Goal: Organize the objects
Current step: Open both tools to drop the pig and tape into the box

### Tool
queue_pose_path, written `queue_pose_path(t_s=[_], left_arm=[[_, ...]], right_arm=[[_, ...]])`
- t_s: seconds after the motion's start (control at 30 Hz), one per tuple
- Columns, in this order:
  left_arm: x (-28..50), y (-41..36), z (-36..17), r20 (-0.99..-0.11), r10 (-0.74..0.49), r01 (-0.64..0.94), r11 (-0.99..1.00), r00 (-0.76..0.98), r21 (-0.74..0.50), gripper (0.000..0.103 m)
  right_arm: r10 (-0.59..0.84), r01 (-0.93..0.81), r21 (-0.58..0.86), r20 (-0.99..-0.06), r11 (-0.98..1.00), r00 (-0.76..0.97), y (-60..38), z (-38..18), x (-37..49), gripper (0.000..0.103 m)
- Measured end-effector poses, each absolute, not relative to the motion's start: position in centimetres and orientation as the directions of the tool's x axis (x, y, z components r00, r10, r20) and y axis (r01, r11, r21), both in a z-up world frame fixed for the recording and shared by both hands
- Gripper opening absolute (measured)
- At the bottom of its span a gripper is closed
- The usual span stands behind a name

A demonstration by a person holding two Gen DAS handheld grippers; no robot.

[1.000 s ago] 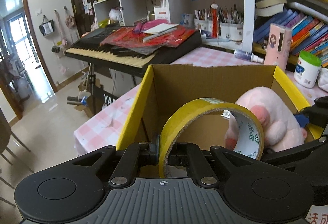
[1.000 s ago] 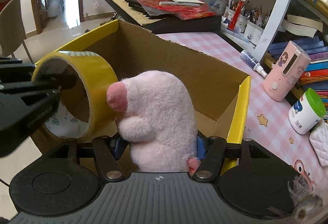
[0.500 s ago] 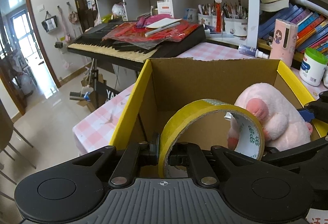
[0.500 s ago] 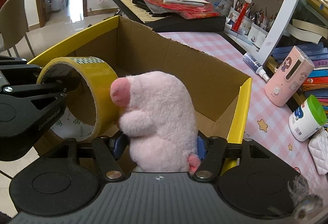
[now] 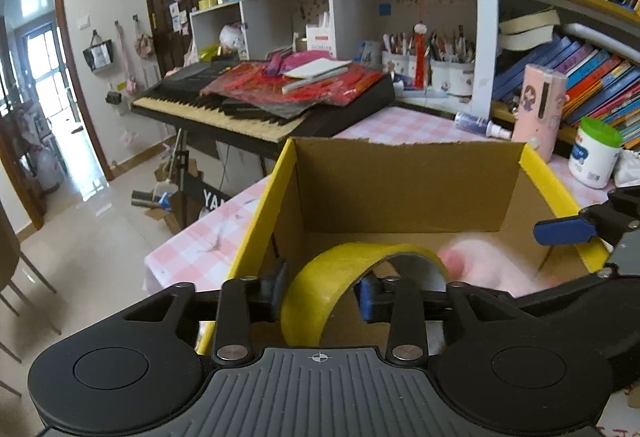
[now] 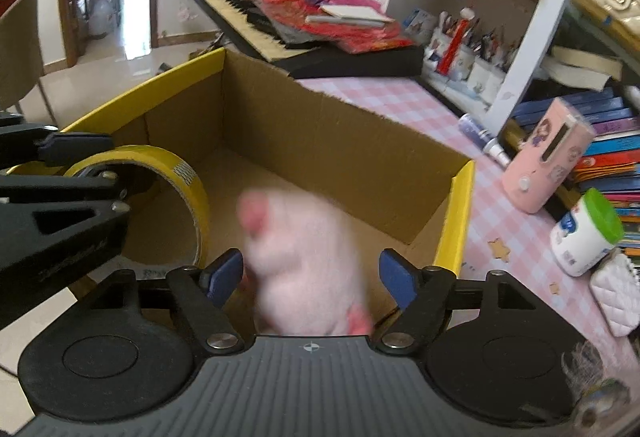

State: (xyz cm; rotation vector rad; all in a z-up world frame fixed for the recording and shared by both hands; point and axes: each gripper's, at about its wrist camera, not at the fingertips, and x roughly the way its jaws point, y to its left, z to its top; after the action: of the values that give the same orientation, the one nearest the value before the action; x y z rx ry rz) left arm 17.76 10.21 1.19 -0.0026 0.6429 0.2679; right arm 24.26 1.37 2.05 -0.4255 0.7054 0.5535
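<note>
Both hand-held grippers have just been opening over the open brown cardboard box with yellow edges (image 6: 340, 141). The left hand-held gripper (image 5: 320, 297) stands narrowly apart around the yellow roll of packing tape (image 5: 316, 289), the right hand-held gripper (image 6: 312, 275) wide around the blurred pink plush toy (image 6: 304, 257). Both drop into the box's near end. The pink dispenser (image 6: 544, 165) and green-lidded white jar (image 6: 584, 237) remain out on the surface's right edge.

Above the yellow-rimmed cardboard box (image 6: 456, 213), each matte black plastic gripper body, left (image 5: 320, 299) and right (image 6: 312, 277), carries ribbed grey grip plates, round dished caps, silver screws, white crosshair marks and blue finger pads (image 6: 394, 277).
</note>
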Motion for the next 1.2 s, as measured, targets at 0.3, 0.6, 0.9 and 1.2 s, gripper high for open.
queue_pose_path(t_s=[0.3, 0.6, 0.9, 1.2], left_arm=[[14.8, 10.7, 3.4, -0.51, 0.179, -0.219, 0.976, 0.842, -0.019, 0.077], [12.0, 10.9, 4.8, -0.472, 0.157, -0.203, 0.978, 0.868, -0.048, 0.08], [8.9, 11.3, 4.6, -0.483, 0.152, -0.217, 0.973, 0.862, -0.081, 0.082], [5.1, 12.0, 2.8, -0.534, 0.185, -0.252, 0.966, 0.825, -0.056, 0.087]], right_arm=[[0.315, -0.535, -0.182, -0.638, 0.825, 0.703, 0.6, 4.2, 21.8, 0.079], [0.278, -0.444, -0.165, -0.58, 0.88, 0.766, -1.0, 5.8, 18.3, 0.079], [0.225, -0.346, -0.133, -0.54, 0.929, 0.811, -2.8, 6.5, 14.2, 0.082], [0.14, -0.262, -0.137, -0.571, 0.955, 0.809, -3.2, 4.3, 9.4, 0.087]])
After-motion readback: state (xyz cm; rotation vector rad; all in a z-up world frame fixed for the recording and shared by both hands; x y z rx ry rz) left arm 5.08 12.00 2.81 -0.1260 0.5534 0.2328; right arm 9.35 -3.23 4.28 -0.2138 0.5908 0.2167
